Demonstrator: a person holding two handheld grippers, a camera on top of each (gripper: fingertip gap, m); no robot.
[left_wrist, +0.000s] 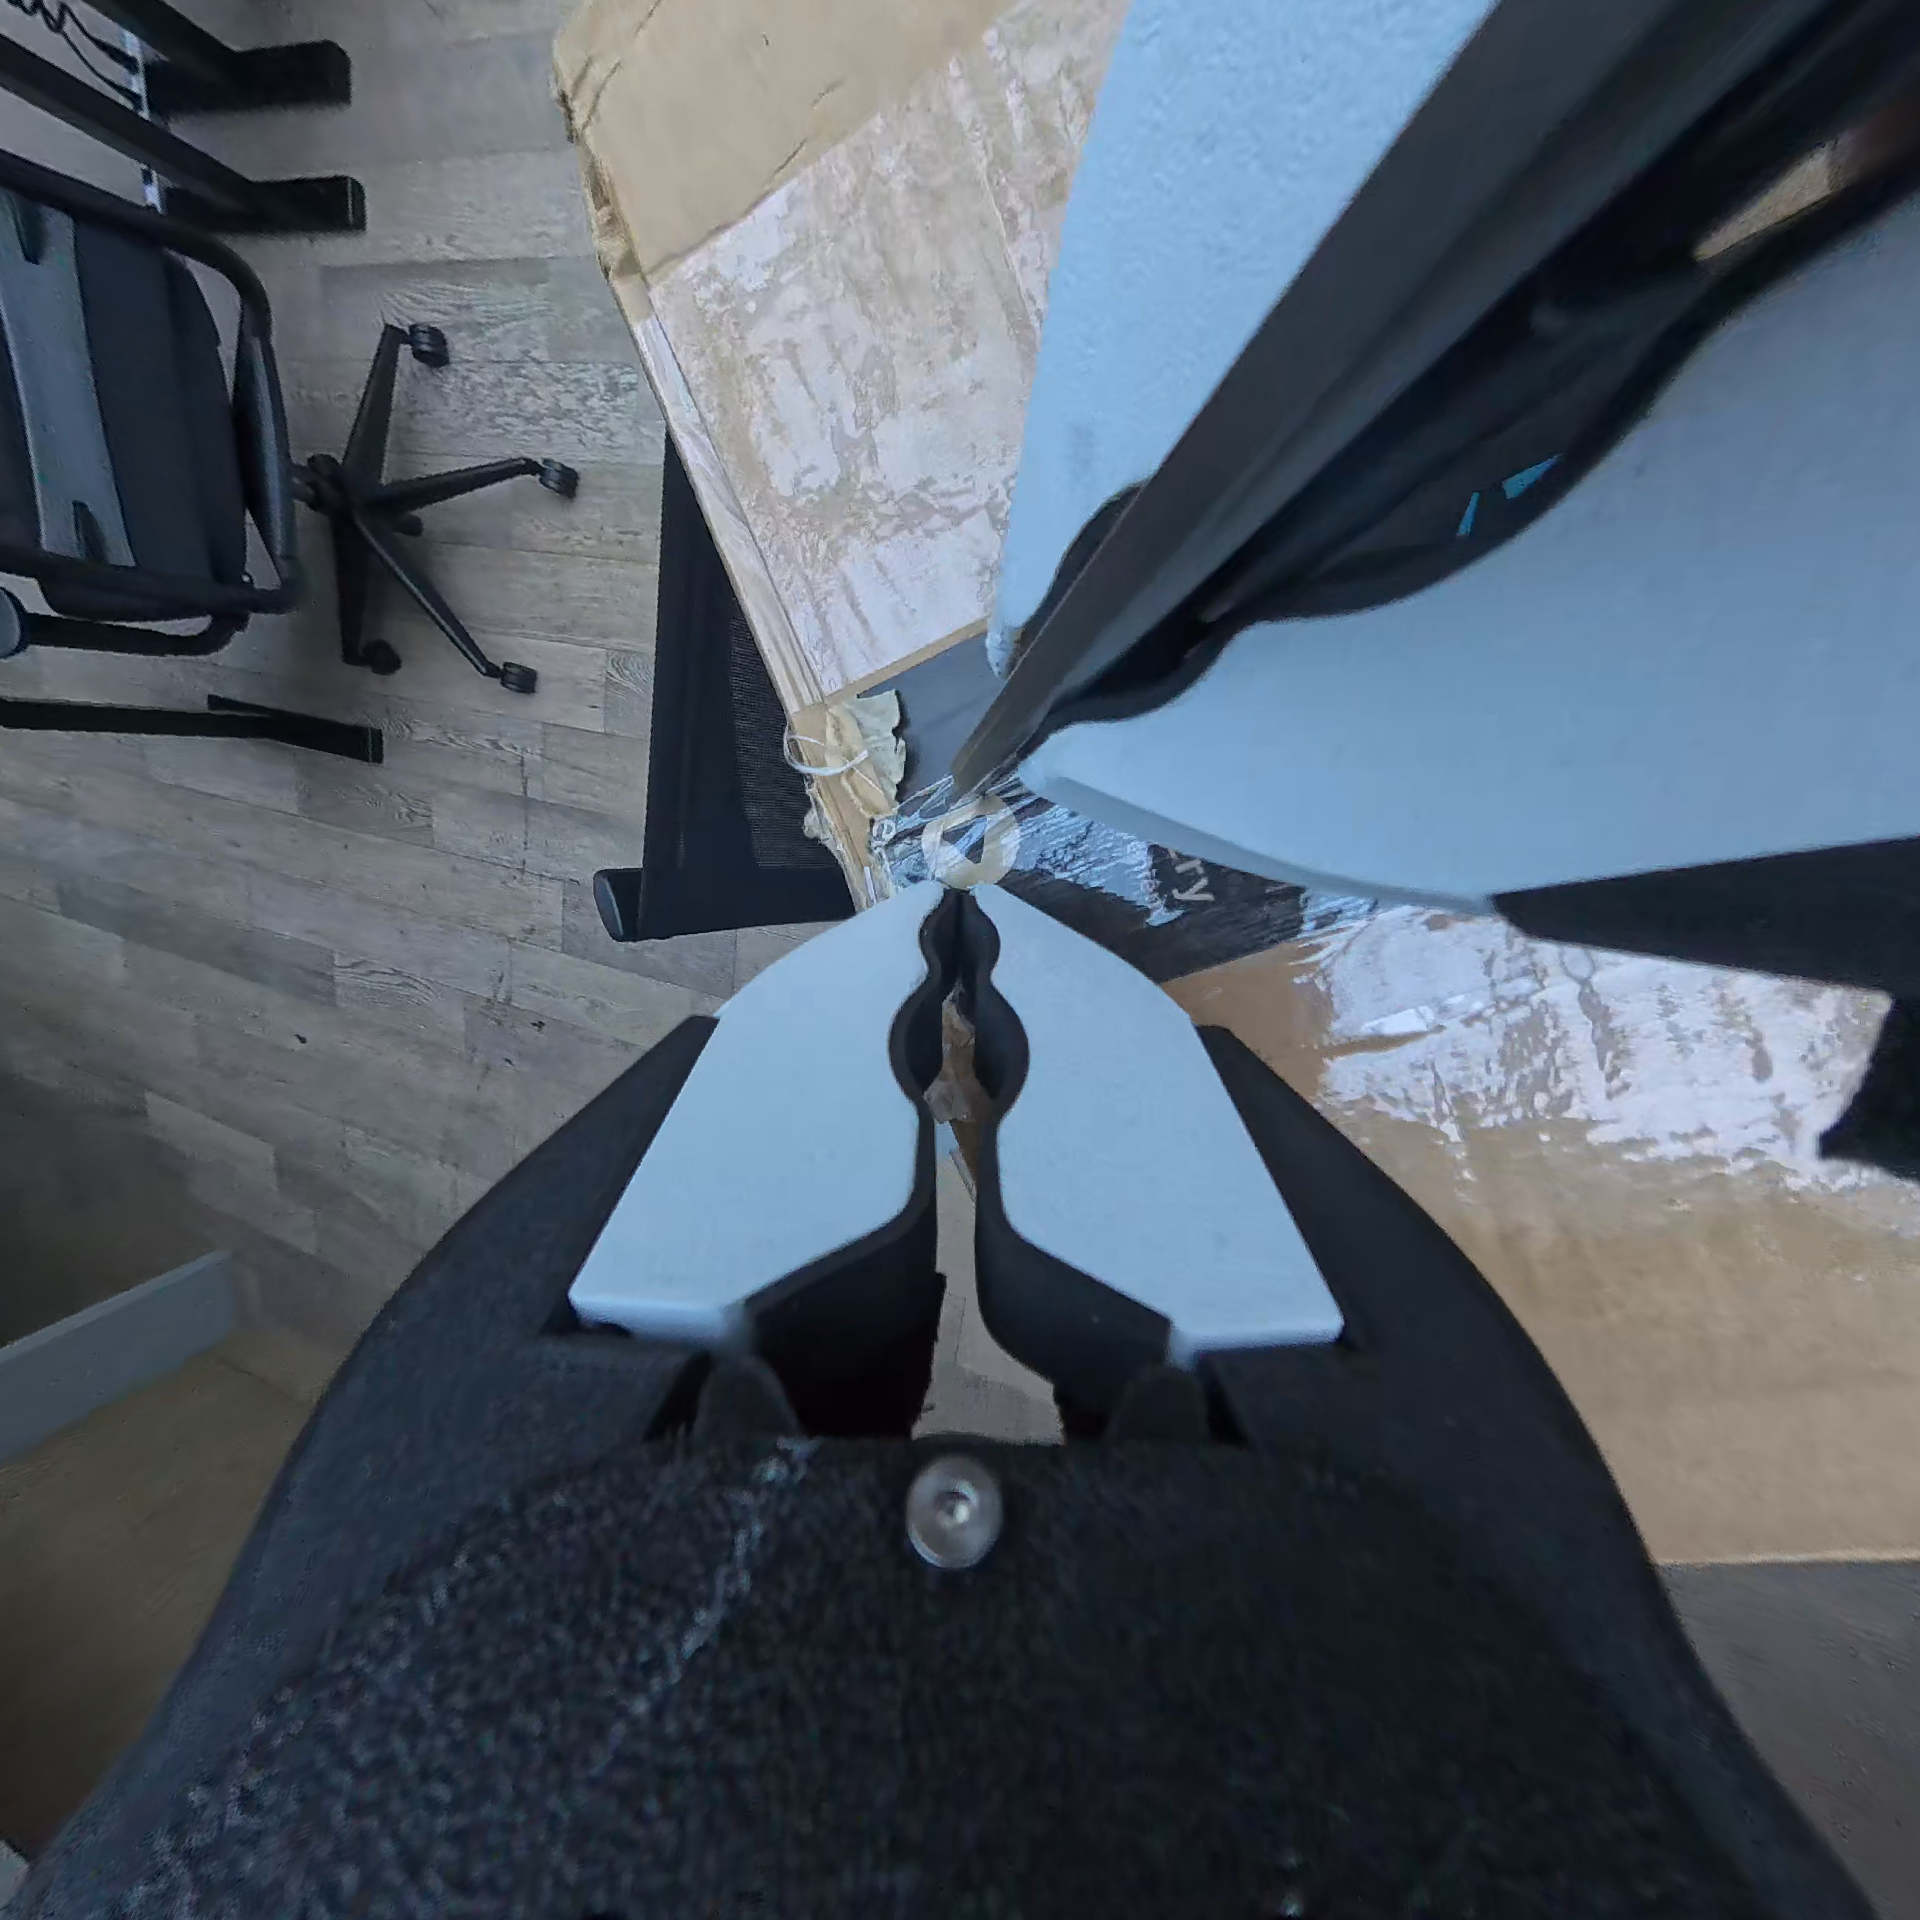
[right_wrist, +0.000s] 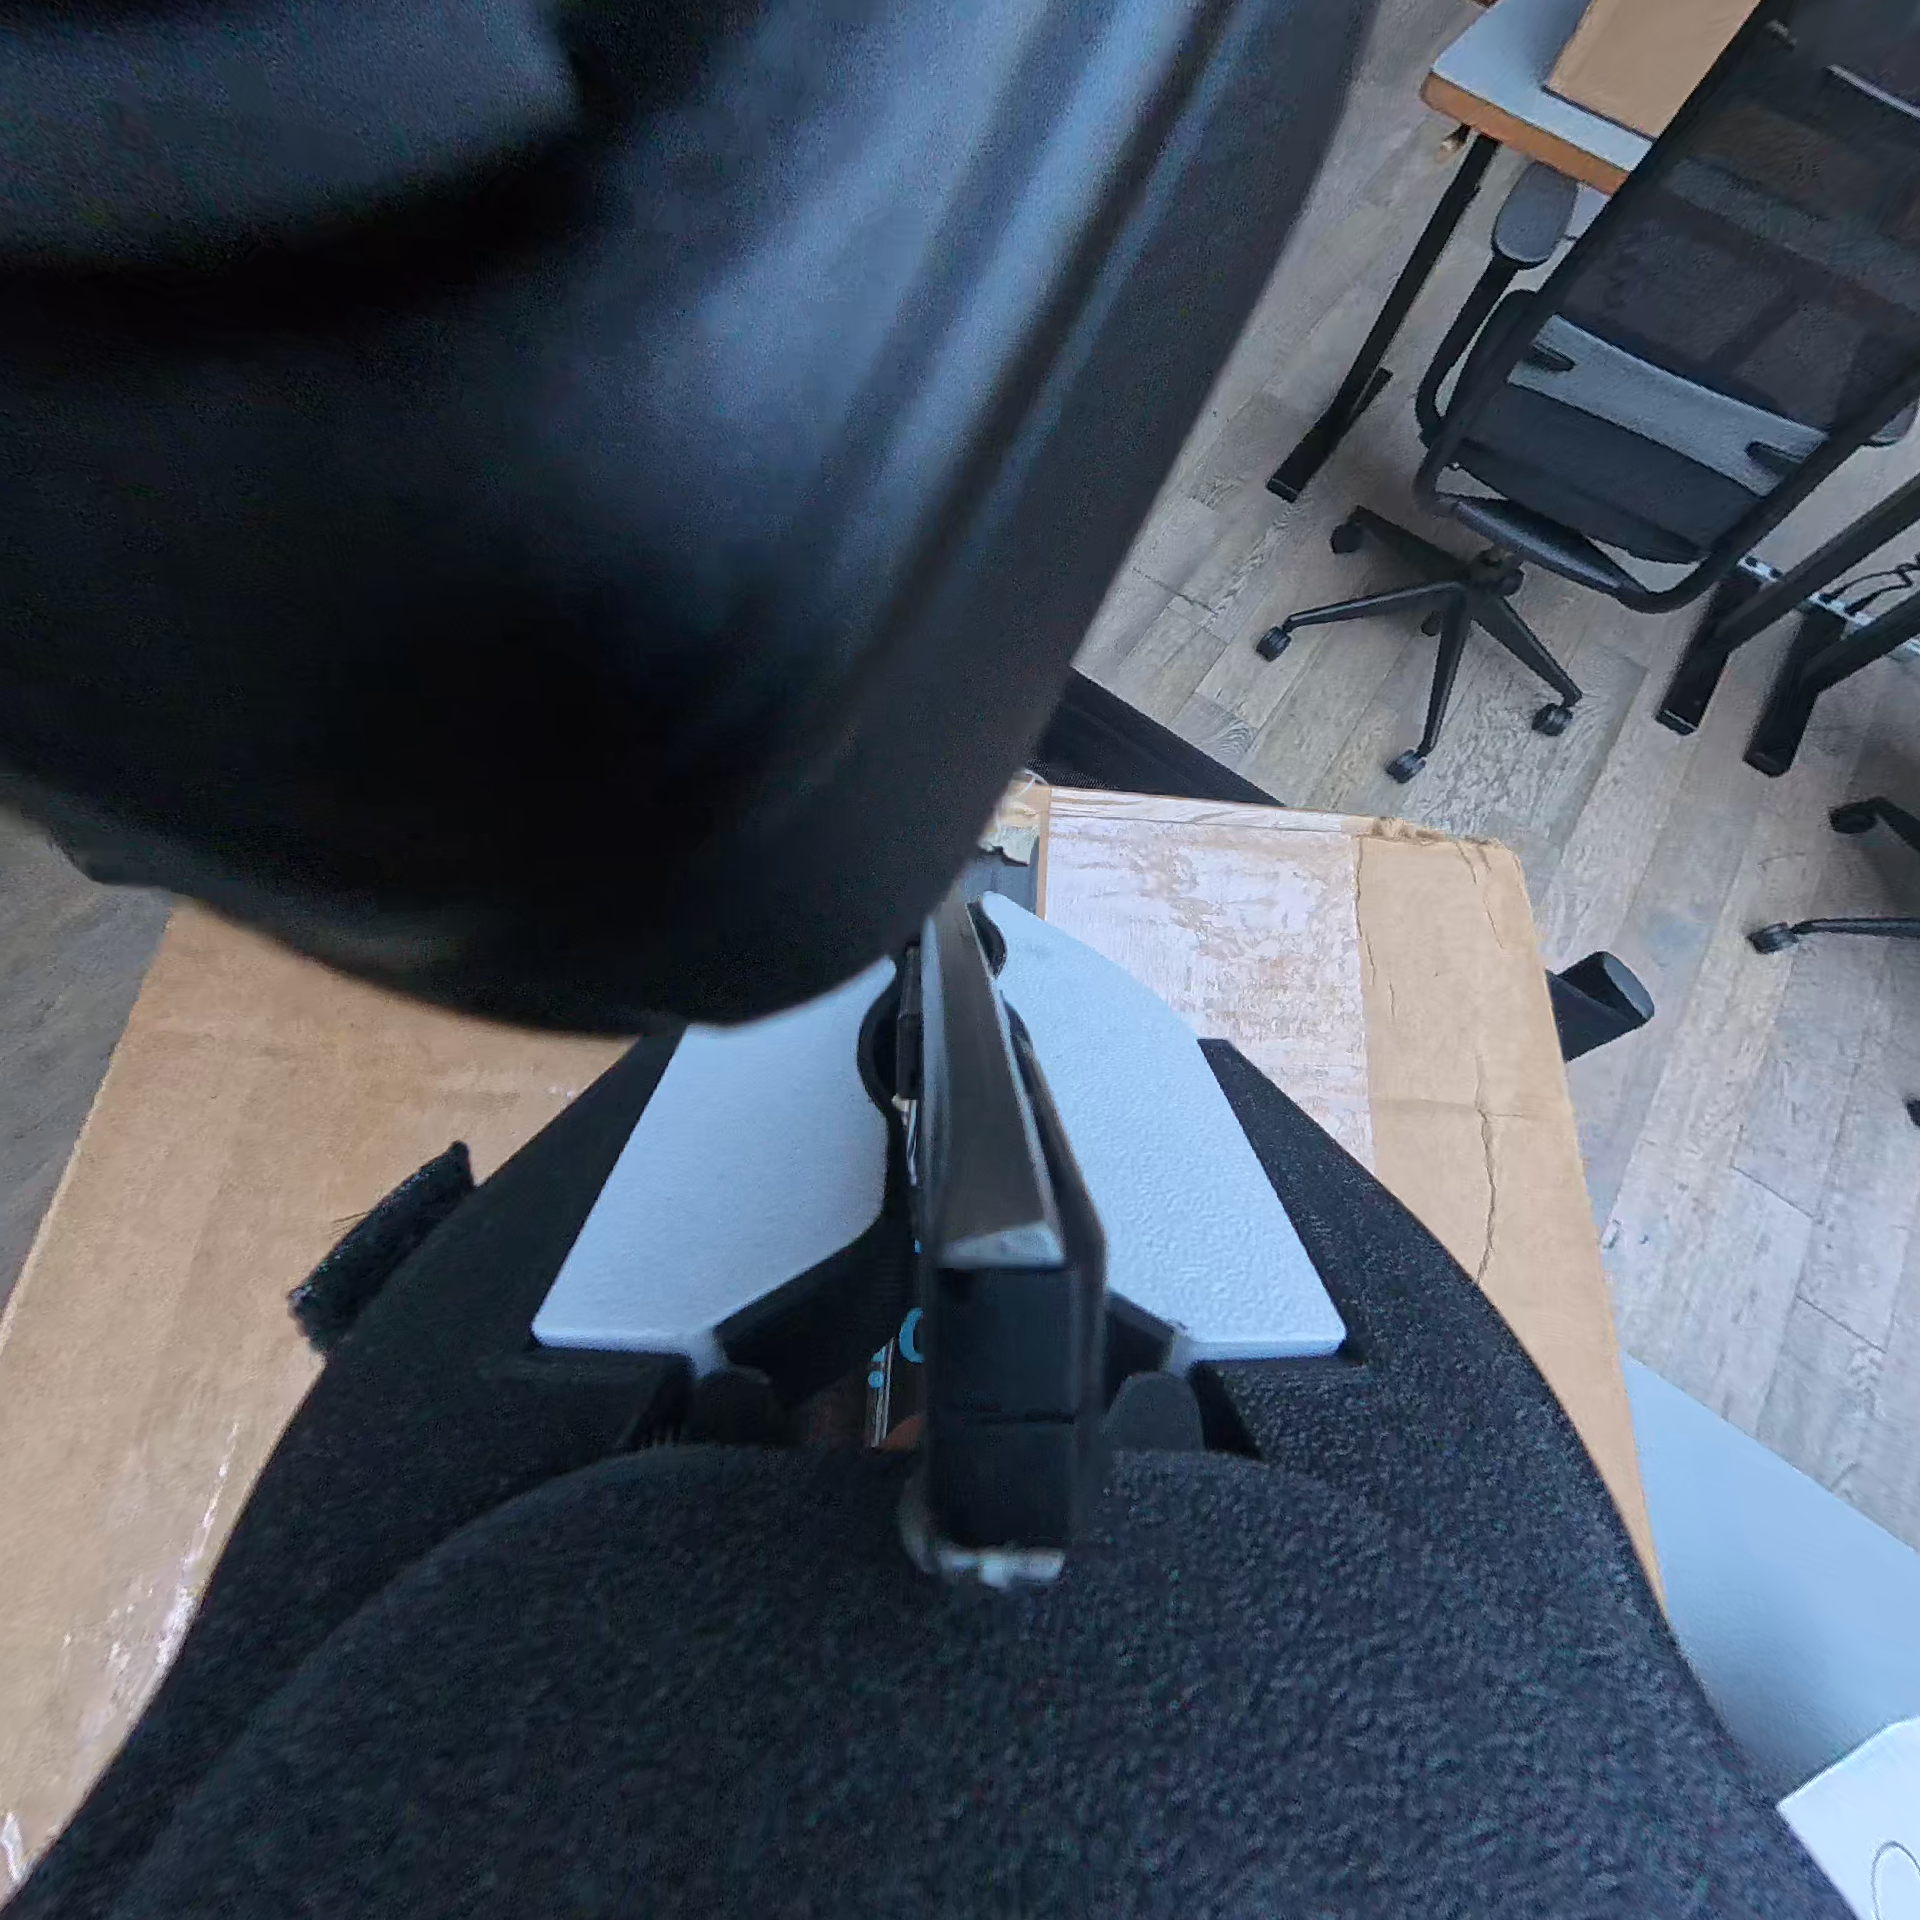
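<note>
My left gripper (left_wrist: 958, 909) is shut, its tips down at a shiny taped seam (left_wrist: 1091, 842) on a brown cardboard box (left_wrist: 1455, 1299). A scrap of clear tape shows in the gap between its pads; I cannot tell if it is pinched. My right gripper (left_wrist: 1023, 707) comes in from the upper right, shut on a long flat black tool (left_wrist: 1351, 416) whose pointed tip (left_wrist: 971, 764) touches the seam just above the left tips. In the right wrist view the tool (right_wrist: 987, 1143) runs between the right gripper's (right_wrist: 961, 925) fingers over the box (right_wrist: 1455, 987). The left gripper is a dark blur (right_wrist: 520, 468) there.
A black mesh chair back (left_wrist: 717, 727) stands against the box's far side. A wheeled office chair (left_wrist: 156, 468) (right_wrist: 1610, 416) and black table legs (left_wrist: 208, 104) stand on the wood floor. A desk (right_wrist: 1527, 114) is farther off. A white object (right_wrist: 1860, 1808) lies at lower right. The gap from one gripper's tips to the other's is roughly 5 cm.
</note>
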